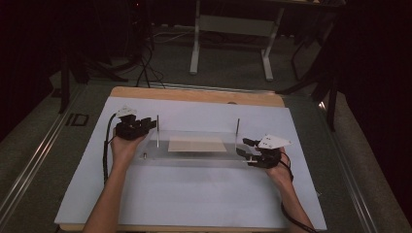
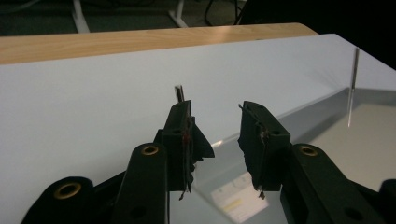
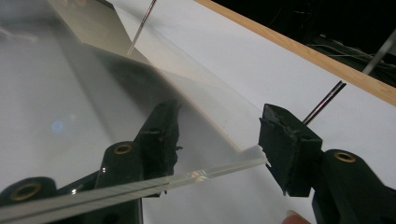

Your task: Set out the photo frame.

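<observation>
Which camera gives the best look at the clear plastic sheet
The high view: the whole clear sheet lies flat between both grippers. The right gripper view shows its edge close up; the left gripper view shows one corner.

Only "ID" could be read, on the grey floor (image 1: 77,119) left of the desk's far-left corner.

clear plate (image 3: 60,116): near part blurred (hazy) | left tool (image 2: 215,140): arms cut by bottom edge
</observation>
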{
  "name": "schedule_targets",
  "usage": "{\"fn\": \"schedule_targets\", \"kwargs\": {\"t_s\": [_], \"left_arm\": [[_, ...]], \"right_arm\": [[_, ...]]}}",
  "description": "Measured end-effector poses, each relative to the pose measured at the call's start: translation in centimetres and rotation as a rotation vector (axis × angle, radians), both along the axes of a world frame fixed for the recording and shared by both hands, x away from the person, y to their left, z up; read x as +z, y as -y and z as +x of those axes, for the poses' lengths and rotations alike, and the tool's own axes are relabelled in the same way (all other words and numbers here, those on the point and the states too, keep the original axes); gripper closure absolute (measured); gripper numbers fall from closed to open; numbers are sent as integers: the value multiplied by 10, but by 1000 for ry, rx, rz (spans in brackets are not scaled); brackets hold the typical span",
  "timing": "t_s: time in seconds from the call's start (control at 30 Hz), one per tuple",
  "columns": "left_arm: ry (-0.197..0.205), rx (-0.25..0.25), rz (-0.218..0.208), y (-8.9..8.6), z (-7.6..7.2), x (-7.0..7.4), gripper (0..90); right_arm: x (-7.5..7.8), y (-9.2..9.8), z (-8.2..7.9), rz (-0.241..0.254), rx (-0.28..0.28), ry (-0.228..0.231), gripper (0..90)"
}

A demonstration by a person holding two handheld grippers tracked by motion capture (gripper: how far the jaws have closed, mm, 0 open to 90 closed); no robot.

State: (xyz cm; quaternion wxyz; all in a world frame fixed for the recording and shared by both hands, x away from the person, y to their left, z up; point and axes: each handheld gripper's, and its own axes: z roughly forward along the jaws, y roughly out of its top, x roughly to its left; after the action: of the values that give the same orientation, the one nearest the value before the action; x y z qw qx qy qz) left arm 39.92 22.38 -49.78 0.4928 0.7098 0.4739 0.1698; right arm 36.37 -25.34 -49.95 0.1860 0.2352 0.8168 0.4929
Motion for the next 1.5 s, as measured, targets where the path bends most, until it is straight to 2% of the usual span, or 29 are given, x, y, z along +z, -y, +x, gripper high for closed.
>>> {"fn": "schedule_targets", "kwargs": {"t_s": [0.17, 0.27, 0.33, 0.5, 0.7, 0.73, 0.77, 0.9, 1.07, 1.17, 1.5], "left_arm": [[26, 4, -21, -12, -18, -1, 639], [37, -3, -12, -16, -26, -1, 634], [47, -3, 13, -19, -32, -1, 627], [62, -16, 17, -23, -40, -2, 627], [68, -37, 47, -22, -45, -4, 625], [68, -50, 81, -20, -46, -3, 625], [72, -56, 87, -19, -47, -3, 620], [86, -62, 85, -20, -50, -2, 613], [100, -72, 114, -20, -54, -2, 614], [117, -88, 109, -19, -56, -3, 614], [143, -131, 156, -8, -59, -4, 581]], "right_arm": [[1, 0, 1, 8, -1, -2, 456], [1, 1, 2, 17, -3, -5, 456], [2, 1, 3, 25, -2, -6, 456], [3, 1, 5, 37, -5, -13, 456], [5, 2, 7, 47, -7, -19, 457], [5, 2, 8, 51, -8, -19, 457], [7, 2, 10, 60, -12, -22, 458], [10, 2, 13, 73, -20, -27, 459], [13, 1, 15, 78, -31, -34, 462], [14, 1, 17, 80, -35, -35, 463], [17, 1, 21, 91, -43, -42, 469]]}}
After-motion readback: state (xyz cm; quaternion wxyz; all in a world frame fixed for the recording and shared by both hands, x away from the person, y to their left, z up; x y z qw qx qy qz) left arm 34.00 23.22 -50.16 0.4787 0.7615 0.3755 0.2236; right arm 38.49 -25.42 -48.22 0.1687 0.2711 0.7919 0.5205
